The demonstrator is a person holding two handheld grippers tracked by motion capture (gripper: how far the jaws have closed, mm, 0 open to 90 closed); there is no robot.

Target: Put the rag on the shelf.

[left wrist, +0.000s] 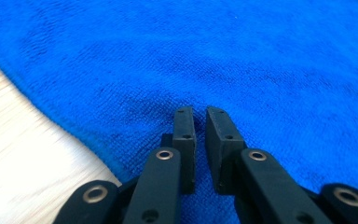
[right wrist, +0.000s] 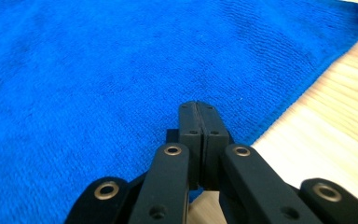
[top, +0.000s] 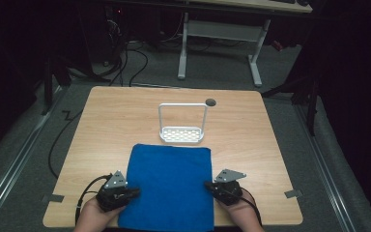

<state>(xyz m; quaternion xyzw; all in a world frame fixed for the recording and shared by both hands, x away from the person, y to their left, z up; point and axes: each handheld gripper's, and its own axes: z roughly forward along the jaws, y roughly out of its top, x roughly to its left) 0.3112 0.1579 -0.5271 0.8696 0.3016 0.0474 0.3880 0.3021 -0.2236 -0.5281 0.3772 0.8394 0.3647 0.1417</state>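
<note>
A blue towel (top: 169, 186) lies flat on the near half of the wooden table (top: 111, 121). My left gripper (top: 134, 193) sits at the towel's left edge, pointing inward over the cloth. In the left gripper view the blue towel (left wrist: 214, 56) spreads under the left gripper (left wrist: 200, 112), whose jaws stand a narrow gap apart with nothing between them. My right gripper (top: 207, 185) is at the towel's right edge. In the right gripper view the right gripper (right wrist: 198, 105) has its jaws pressed together, empty, just above the blue towel (right wrist: 98, 70) near its border.
A white wire rack (top: 182, 134) with a tall handle and perforated base stands just beyond the towel's far edge. A dark round hole (top: 210, 102) marks the tabletop behind it. Bare wood lies left and right of the towel. Desk legs and cables are on the floor beyond.
</note>
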